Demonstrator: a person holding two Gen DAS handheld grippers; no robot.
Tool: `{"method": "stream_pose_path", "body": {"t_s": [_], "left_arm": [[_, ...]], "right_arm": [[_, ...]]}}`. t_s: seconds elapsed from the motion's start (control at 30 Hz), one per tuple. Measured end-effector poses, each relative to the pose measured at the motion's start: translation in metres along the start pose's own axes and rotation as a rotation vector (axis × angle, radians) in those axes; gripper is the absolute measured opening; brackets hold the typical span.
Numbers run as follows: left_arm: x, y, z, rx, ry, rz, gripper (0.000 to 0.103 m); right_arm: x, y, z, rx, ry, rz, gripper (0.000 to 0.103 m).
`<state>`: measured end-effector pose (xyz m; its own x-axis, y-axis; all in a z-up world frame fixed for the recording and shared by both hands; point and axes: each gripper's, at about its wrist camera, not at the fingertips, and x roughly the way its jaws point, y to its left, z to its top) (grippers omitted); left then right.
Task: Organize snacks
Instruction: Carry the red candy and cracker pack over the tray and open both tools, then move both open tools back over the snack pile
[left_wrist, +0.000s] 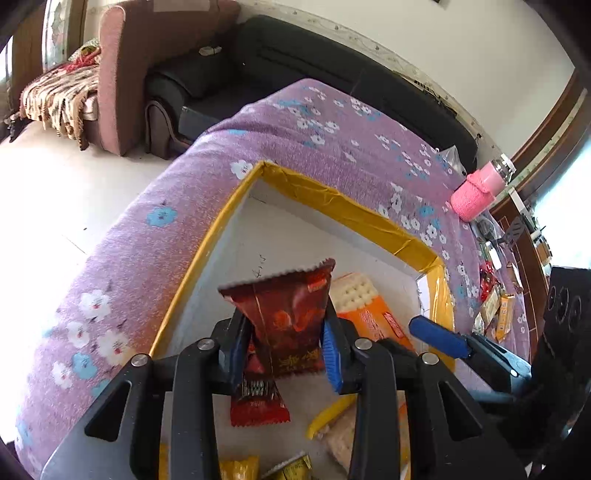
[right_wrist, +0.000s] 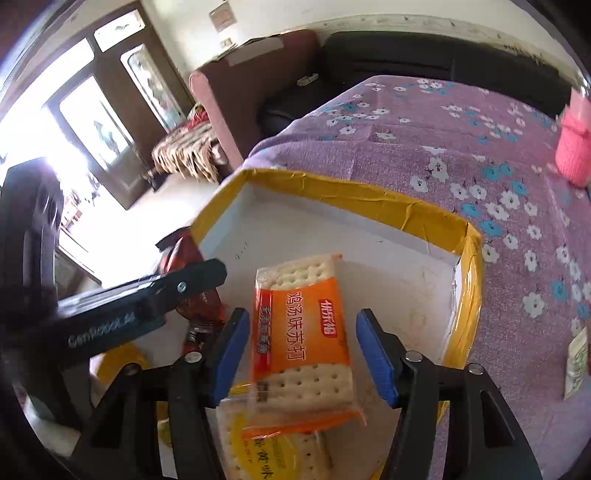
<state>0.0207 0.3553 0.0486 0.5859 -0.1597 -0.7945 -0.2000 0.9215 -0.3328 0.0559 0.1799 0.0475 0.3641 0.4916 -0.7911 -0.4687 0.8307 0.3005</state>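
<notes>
Left gripper (left_wrist: 286, 334): pads pinch red snack packet (left_wrist: 286, 314) over yellow-rimmed box (left_wrist: 207, 258). Right gripper (right_wrist: 303, 349): fingers apart, orange cracker pack (right_wrist: 301, 332) loose between. Release low, near box's far wall.

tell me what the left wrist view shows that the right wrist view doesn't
Left wrist only: loose snacks on the cloth far right, and the red packet between the left gripper pads.

Right wrist only: a bright window and a yellow cracker pack under the orange one.

Both: the yellow-rimmed box, the orange cracker pack between the open right gripper jaws, the purple floral cloth, the pink bottle.
</notes>
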Motion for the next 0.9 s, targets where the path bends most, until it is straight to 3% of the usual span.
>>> {"method": "stream_pose_path", "body": {"t_s": [0.13,0.3,0.37,0.57,0.9], "left_arm": [[-0.028,-0.012,-0.009,0.034,-0.072,0.057,0.042],[-0.079,-0.046,-0.04,0.092,-0.237,0.142,0.069],[-0.096,-0.061,-0.055,0.115,-0.293,0.146,0.074],[-0.13,-0.099,-0.097,0.15,-0.385,0.17,0.074],[-0.133,-0.147,-0.132,0.258,-0.389,0.234,0.074]], "right_arm": [[-0.02,-0.007,-0.001,0.014,-0.041,0.016,0.063],[-0.057,-0.022,-0.019,0.035,-0.101,0.042,0.065],[-0.068,-0.03,-0.027,0.054,-0.118,0.056,0.066],[-0.101,-0.058,-0.062,0.096,-0.172,0.047,0.068],[-0.134,-0.117,-0.102,0.194,-0.221,0.02,0.07]]}}
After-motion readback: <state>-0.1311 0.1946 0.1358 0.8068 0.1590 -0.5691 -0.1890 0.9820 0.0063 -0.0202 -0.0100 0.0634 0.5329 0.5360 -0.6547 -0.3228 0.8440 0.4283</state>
